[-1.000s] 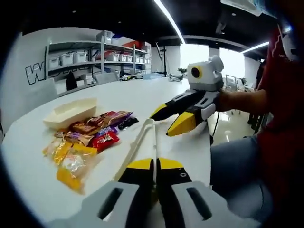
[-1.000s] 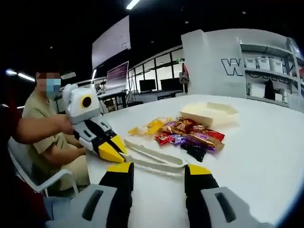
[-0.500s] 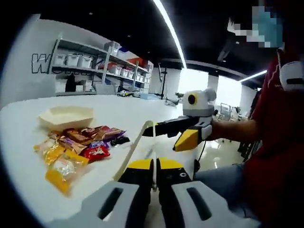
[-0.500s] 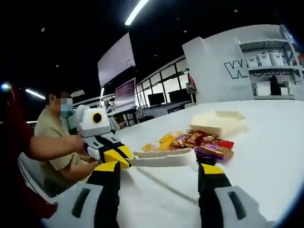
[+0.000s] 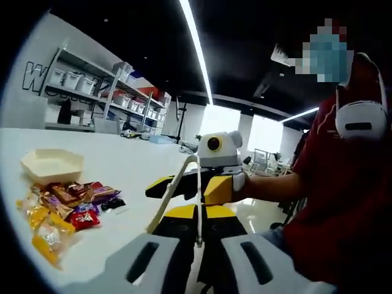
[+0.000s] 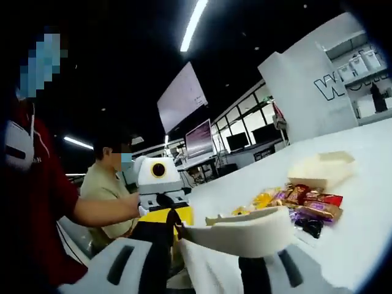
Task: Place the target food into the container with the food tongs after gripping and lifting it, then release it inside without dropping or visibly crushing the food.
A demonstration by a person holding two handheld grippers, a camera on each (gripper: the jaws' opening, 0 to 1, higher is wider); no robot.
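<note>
Gripping the cream food tongs [image 5: 184, 184] by one end, the left claw [image 5: 199, 215] has its two yellow-tipped jaws pressed together on them, and the tongs rise up and away from it. In the left gripper view the right claw [image 5: 184, 187] sits at the far end of the tongs, a hand [image 5: 240, 184] behind it; whether its jaws are parted or clenched cannot be told from there. In the right gripper view the tongs [image 6: 242, 233] lie across the right claw [image 6: 205, 240], between its two dark jaws, which stand apart on either side of them, and the left claw [image 6: 166, 215] shows just beyond. The pile of wrapped snacks [image 5: 64, 205] lies on the white counter [image 5: 122, 168], well apart from the tongs. The cream paper container [image 5: 52, 165] sits just behind the pile [image 6: 297, 202], on the side far from the claws.
</note>
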